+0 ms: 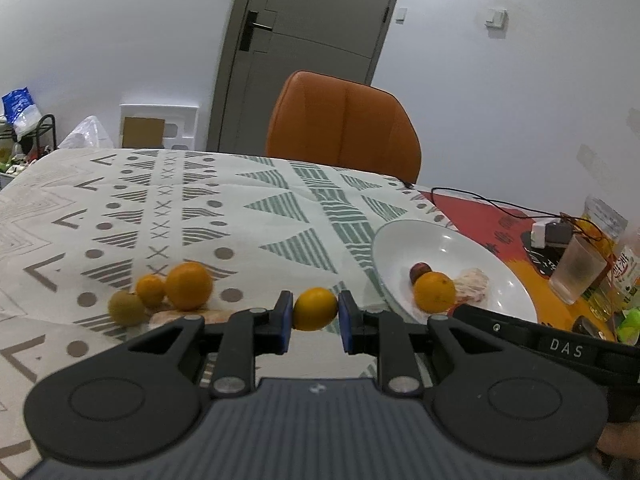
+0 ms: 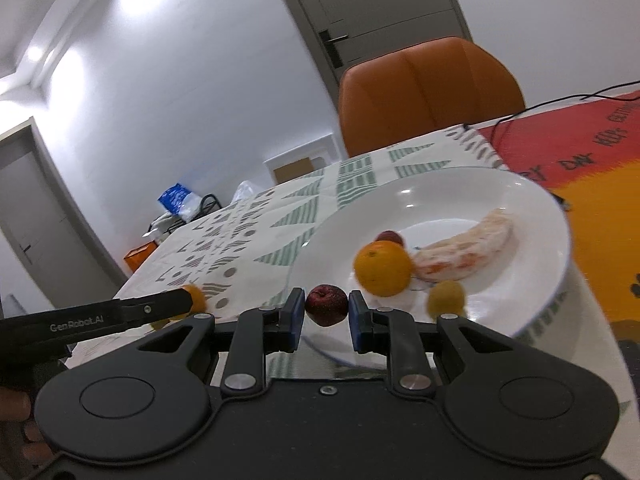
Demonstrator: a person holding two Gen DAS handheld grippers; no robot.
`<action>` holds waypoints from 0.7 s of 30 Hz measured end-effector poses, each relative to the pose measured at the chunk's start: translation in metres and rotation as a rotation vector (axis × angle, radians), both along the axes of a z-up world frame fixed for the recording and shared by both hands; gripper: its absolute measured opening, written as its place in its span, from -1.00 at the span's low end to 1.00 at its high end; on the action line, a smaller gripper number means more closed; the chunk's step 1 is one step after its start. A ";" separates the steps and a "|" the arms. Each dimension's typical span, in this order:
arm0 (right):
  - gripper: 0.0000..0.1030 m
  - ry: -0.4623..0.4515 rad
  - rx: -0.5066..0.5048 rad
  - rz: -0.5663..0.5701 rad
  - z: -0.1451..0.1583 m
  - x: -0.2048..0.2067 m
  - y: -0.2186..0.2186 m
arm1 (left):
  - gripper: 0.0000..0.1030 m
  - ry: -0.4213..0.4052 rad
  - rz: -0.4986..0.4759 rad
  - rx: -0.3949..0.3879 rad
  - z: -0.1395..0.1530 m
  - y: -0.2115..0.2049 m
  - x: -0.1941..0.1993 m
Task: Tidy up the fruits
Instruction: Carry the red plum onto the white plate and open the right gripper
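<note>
My left gripper (image 1: 315, 322) is shut on a small orange citrus fruit (image 1: 315, 309) above the patterned tablecloth. To its left lie a large orange (image 1: 189, 285), a small orange (image 1: 150, 290) and a yellow-green fruit (image 1: 127, 308). The white plate (image 1: 416, 236) at the right holds an orange (image 1: 434, 291), a dark red fruit (image 1: 420, 270) and a peeled citrus piece (image 1: 474, 282). My right gripper (image 2: 322, 318) is shut on a dark red fruit (image 2: 326, 304) at the plate's (image 2: 460, 188) near rim. On the plate lie an orange (image 2: 383, 267), a yellow fruit (image 2: 447, 297), a red fruit (image 2: 389, 237) and the peeled piece (image 2: 468, 250).
An orange chair (image 1: 344, 128) stands behind the table. At the far right are a plastic cup (image 1: 576, 270), bottles, a charger (image 1: 546, 234) and a black cable on a red and orange mat (image 2: 592, 168). A rack with bags stands at the far left (image 1: 24, 128).
</note>
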State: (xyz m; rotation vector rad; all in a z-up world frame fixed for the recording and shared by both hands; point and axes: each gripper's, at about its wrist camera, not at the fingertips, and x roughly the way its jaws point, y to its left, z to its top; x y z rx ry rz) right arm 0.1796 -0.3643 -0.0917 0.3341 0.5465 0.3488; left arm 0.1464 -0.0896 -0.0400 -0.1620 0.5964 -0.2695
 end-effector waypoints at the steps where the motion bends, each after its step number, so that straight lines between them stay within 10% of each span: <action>1: -0.57 0.000 0.002 -0.006 -0.001 0.000 -0.003 | -0.57 0.000 -0.004 0.002 0.000 -0.003 0.001; 11: -0.44 0.007 -0.067 -0.105 -0.003 0.000 -0.025 | -0.56 -0.002 -0.052 0.029 0.001 -0.034 0.007; 18: 0.42 -0.048 -0.154 -0.139 0.004 -0.010 -0.026 | -0.56 -0.003 -0.085 0.049 0.001 -0.056 0.008; 21: 0.49 -0.069 -0.159 -0.133 0.007 -0.011 -0.028 | -0.56 -0.001 -0.093 0.060 0.001 -0.061 0.008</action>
